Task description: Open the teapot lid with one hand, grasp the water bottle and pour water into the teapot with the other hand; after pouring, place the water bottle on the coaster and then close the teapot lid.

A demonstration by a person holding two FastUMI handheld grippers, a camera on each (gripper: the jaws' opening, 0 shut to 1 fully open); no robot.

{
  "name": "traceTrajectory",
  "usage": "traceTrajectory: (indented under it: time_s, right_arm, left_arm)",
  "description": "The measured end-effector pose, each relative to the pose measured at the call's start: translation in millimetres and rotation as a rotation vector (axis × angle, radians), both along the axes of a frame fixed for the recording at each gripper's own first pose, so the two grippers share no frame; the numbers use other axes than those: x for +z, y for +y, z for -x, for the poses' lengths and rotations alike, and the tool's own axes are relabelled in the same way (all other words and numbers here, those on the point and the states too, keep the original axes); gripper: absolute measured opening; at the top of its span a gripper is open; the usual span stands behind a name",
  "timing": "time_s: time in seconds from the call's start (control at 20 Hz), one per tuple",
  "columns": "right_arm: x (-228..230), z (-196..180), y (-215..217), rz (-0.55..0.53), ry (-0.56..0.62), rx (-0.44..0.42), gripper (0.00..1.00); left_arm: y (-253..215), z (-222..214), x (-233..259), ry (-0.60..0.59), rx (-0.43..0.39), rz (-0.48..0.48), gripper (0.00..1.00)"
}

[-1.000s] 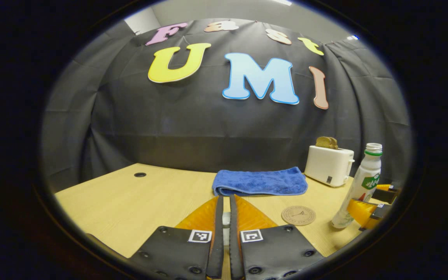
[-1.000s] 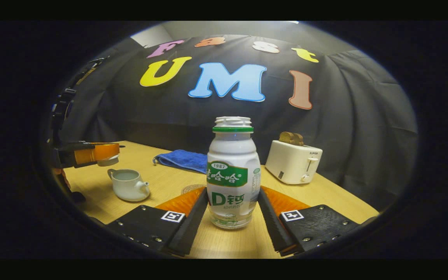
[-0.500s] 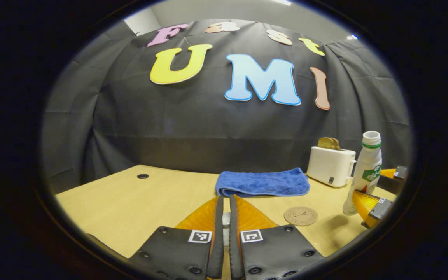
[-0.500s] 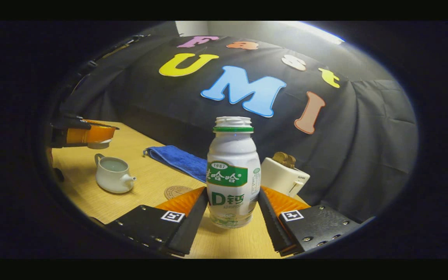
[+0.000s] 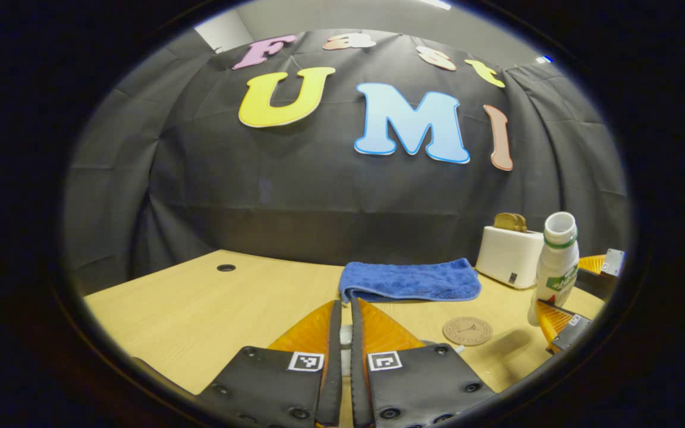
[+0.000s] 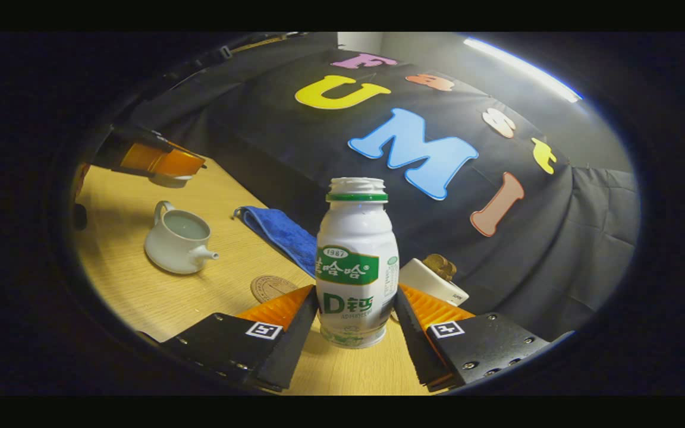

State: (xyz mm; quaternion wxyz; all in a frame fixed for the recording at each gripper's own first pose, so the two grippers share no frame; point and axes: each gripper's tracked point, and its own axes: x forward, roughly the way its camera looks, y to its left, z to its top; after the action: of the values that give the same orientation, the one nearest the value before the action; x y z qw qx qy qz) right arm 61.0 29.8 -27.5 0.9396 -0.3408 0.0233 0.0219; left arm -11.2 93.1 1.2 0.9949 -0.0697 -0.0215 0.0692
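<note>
- The right gripper (image 6: 355, 324) clamps a white water bottle (image 6: 356, 267) with a green label, one finger pressed against each side of its lower body. The bottle has no cap and its mouth is open.
- In the left gripper view, that bottle (image 5: 553, 267) is clear of the tabletop (image 5: 200, 309), near the right edge, leaning slightly leftward.
- The left gripper (image 5: 342, 351) has its fingers drawn almost together on a small pale object; only a sliver of it shows in the narrow gap.
- In the right gripper view, this left gripper (image 6: 161, 163) hangs above the table with the white teapot lid (image 6: 170, 180) pinched beneath it.
- The white teapot (image 6: 177, 236) stands on the tabletop below that lid, open on top, spout towards the coaster.
- A round cork coaster (image 5: 467, 330) lies bare on the tabletop, between the teapot and the bottle.
- A folded blue towel (image 5: 411, 280) lies toward the back edge, behind the coaster.
- A white toaster (image 5: 509, 255) holding bread stands near the back right corner, just beside the towel.
</note>
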Motion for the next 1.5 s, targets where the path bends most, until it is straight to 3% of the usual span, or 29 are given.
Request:
traceTrajectory:
  time_s: [0.3,0.35,0.55,0.95,1.3,1.5]
  right_arm:
    - [4,-12,11,0.272,-0.037,0.021,0.75]
    - [4,-13,15,0.323,-0.045,0.029,0.75]
    - [4,-19,29,0.473,-0.066,0.073,0.76]
    - [-3,-22,41,0.671,-0.098,0.13,0.76]
    - [-9,-24,46,0.801,-0.121,0.175,0.75]
    - [-10,-27,50,0.865,-0.143,0.188,0.76]
  left_arm:
    - [27,5,-3,0.005,0.053,0.036,0.13]
    - [29,5,-2,0.005,0.059,0.035,0.17]
    - [35,8,-3,0.002,0.071,0.045,0.13]
    - [55,13,-6,0.014,0.116,0.036,0.17]
    - [62,14,-10,0.021,0.129,0.065,0.1]
    - [60,14,-10,0.025,0.128,0.067,0.13]
